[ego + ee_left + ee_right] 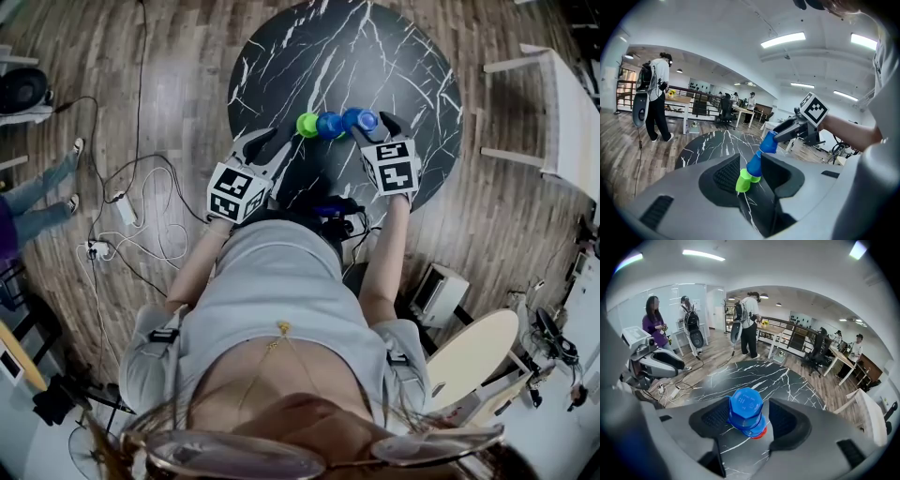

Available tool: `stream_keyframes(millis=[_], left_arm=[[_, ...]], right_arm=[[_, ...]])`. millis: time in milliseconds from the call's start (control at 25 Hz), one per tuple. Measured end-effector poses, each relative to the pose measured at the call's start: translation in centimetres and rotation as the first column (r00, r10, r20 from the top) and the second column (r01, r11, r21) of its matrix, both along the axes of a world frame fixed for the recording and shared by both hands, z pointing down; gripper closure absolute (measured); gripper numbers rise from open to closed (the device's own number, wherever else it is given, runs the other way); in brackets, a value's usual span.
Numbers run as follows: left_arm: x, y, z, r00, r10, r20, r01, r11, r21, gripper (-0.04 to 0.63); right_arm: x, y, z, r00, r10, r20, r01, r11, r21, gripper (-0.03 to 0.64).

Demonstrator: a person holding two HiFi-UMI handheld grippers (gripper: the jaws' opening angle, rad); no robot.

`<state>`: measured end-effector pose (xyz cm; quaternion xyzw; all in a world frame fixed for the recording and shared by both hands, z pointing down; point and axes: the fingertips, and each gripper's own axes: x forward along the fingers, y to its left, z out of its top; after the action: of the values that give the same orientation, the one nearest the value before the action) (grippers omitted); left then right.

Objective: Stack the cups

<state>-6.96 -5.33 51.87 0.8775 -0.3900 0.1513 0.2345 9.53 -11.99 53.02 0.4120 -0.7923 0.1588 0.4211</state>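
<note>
A pair of glasses (319, 455) and a grey shirt (272, 281) fill the foreground of the head view. Past them, the left gripper (267, 142) stands wide open. In its own view the green cup (307, 124) sits in the gap, with neither pad pressing on it. The right gripper (375, 127) is also wide open around the end blue cup (359, 119), with a clear gap on one side; a sliver of red (757, 433) peeks out beneath that cup. The green cup, middle blue cup (330, 125) and end blue cup form one nested, leaning row between the two grippers, over the near edge of the round black marbled worktop (375, 56). Beyond and to the side lie the wood floor (141, 94) and loose cables (131, 225).
</note>
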Motion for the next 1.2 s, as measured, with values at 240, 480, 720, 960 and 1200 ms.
stream_keyframes(millis=[240, 480, 720, 960, 1200], left_arm=[[0.7, 0.0, -0.3, 1.000, 0.022, -0.008, -0.022, 1.000, 0.003, 0.451], [1.2, 0.1, -0.4, 0.999, 0.052, -0.004, -0.052, 0.999, 0.001, 0.446], [1.8, 0.1, -0.5, 0.997, 0.079, 0.003, -0.079, 0.997, 0.004, 0.446], [2.7, 0.3, -0.6, 0.993, 0.119, 0.007, -0.119, 0.993, 0.001, 0.446], [3.9, 0.7, -0.9, 0.985, 0.170, 0.006, -0.170, 0.985, 0.008, 0.448]], right_arm=[[0.5, 0.2, -1.8, 0.997, 0.038, 0.060, -0.042, 0.997, 0.064, 0.345], [1.9, 1.6, -3.0, 0.994, 0.067, 0.083, -0.077, 0.989, 0.122, 0.355], [2.7, 3.4, -3.5, 0.977, 0.129, 0.168, -0.153, 0.979, 0.134, 0.377], [2.3, 5.4, -3.2, 0.968, 0.131, 0.213, -0.163, 0.976, 0.143, 0.415], [0.5, 7.6, -2.3, 0.952, 0.098, 0.289, -0.144, 0.979, 0.142, 0.458]])
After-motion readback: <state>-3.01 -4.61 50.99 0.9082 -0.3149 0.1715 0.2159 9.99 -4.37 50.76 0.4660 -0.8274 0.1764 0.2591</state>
